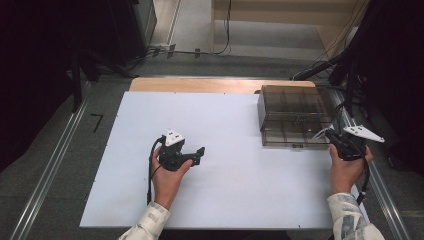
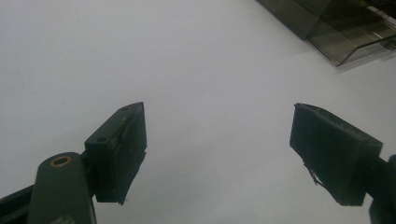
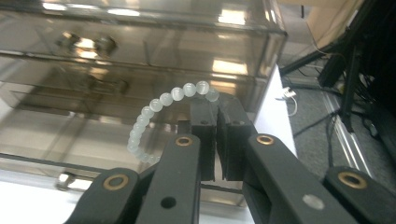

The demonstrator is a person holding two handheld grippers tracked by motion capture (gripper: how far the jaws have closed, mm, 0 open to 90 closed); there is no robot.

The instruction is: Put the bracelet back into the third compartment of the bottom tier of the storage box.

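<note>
A smoky transparent drawer box [image 1: 295, 115] stands at the far right of the white table [image 1: 225, 190]. My right gripper [image 3: 217, 100] is shut on a bracelet of pale white beads [image 3: 156, 108], which loops out to the left of the jaws just in front of the box [image 3: 140, 60]. In the high view the right gripper [image 1: 331, 134] sits at the box's near right corner with the bracelet [image 1: 320, 134] at its tip. My left gripper [image 1: 200, 152] is held over the table's middle left, pointing right. Its jaws stand open and bare [image 2: 217, 140] above the white surface.
A corner of the drawer box [image 2: 336, 28] shows at the top right of the left gripper view. Beyond the table's right edge lie dark stands and cables [image 1: 350, 65]. A wooden strip [image 1: 200, 84] runs along the table's far edge.
</note>
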